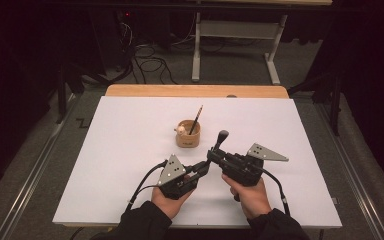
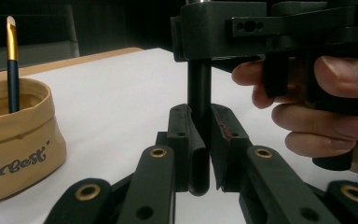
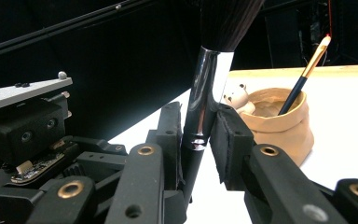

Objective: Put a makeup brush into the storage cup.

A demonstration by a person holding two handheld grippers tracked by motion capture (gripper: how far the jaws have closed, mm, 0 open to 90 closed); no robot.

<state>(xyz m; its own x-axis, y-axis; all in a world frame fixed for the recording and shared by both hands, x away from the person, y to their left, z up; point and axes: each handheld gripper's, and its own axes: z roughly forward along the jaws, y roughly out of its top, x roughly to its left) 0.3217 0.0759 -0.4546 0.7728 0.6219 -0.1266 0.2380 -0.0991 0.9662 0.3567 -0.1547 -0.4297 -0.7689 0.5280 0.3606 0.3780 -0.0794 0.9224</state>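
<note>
In the high view, the makeup brush (image 1: 220,140) stands between the left gripper (image 1: 204,167) and right gripper (image 1: 213,153), near the tan pouch (image 1: 188,134) holding a thin brush (image 1: 196,119). In the left gripper view, its jaws clamp the black handle (image 2: 199,135); the other gripper sits above. In the right gripper view, the jaws close on the silver ferrule (image 3: 205,100), bristles upward; the pouch stands behind.

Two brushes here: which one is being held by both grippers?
The big black makeup brush with the shiny silver collar; the thin gold-banded brush stands untouched in the tan pouch.
</note>
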